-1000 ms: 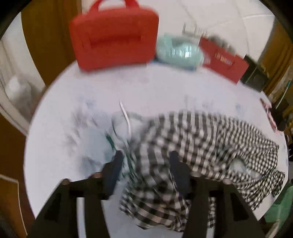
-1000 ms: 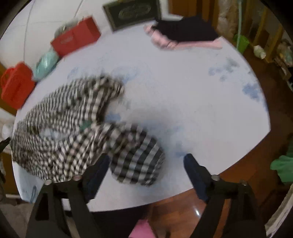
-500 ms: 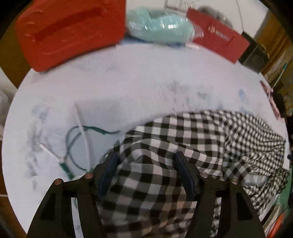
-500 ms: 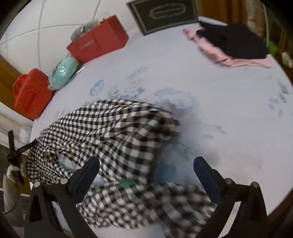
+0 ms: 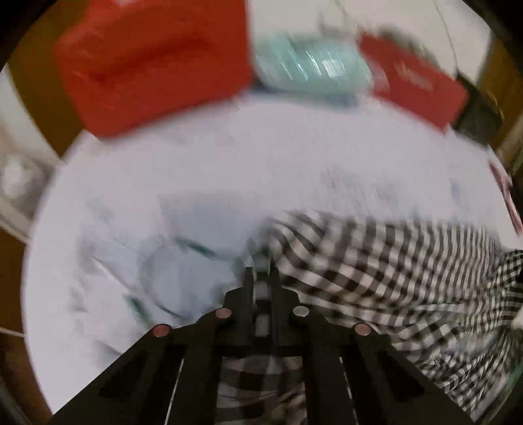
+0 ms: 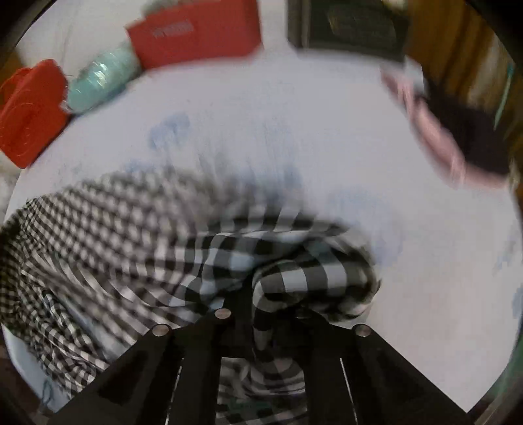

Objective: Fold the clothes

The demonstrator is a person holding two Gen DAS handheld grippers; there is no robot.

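Observation:
A black-and-white checked garment (image 5: 376, 261) lies crumpled on the round white table (image 5: 261, 147). My left gripper (image 5: 261, 273) is at the garment's left edge; its jaws are closing, and the pads pinch a small bit of the cloth. In the right wrist view the same garment (image 6: 130, 229) spreads to the left. My right gripper (image 6: 268, 304) is closing its jaws on a thick rolled fold at the garment's right end. The cloth bulges over and hides the right finger. Both views are blurred by motion.
At the table's far side stand a red case (image 5: 153, 62), a teal plastic bag (image 5: 310, 68), a red box (image 5: 415, 81) and a dark framed box (image 6: 349, 29). Pink and black clothes (image 6: 457, 137) lie at the right rim. A thin green cord (image 5: 193, 245) lies left of the garment.
Both grippers went from wide open to shut on the checked garment. The left moved to its left edge. The right swept left onto the rolled fold at its right end.

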